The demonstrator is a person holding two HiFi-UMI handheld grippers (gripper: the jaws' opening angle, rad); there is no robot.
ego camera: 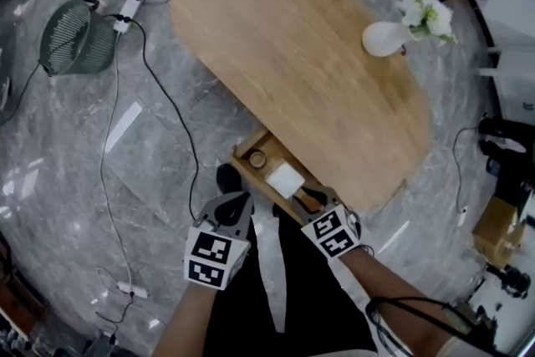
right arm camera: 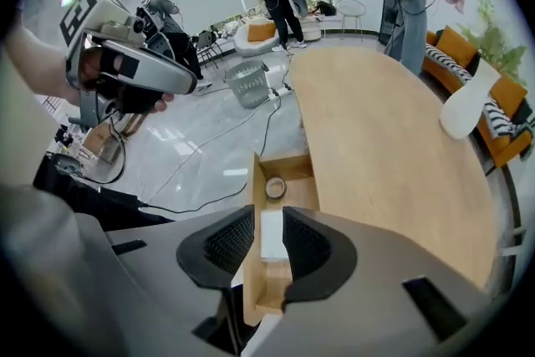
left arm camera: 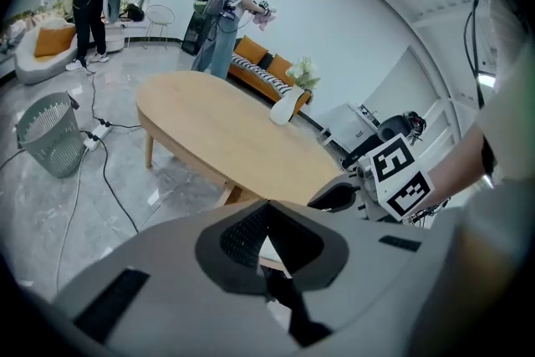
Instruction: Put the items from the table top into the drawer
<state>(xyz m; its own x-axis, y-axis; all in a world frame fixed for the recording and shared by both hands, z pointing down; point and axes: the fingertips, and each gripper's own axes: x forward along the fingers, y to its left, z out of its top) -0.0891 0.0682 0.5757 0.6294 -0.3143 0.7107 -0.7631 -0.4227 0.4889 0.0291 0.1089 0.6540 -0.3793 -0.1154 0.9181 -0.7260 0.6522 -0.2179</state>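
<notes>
Hovering right claw (right arm camera: 268, 223), narrowly parted, empty

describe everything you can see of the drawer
The drawer is a shallow box of light wood, like the table it slides from, pulled out open under the tabletop's edge. It has low walls and a flat bottom. Inside lie a small round ring at its far end and a white block midway. The right gripper, jaws apart, hangs over its near end.
</notes>
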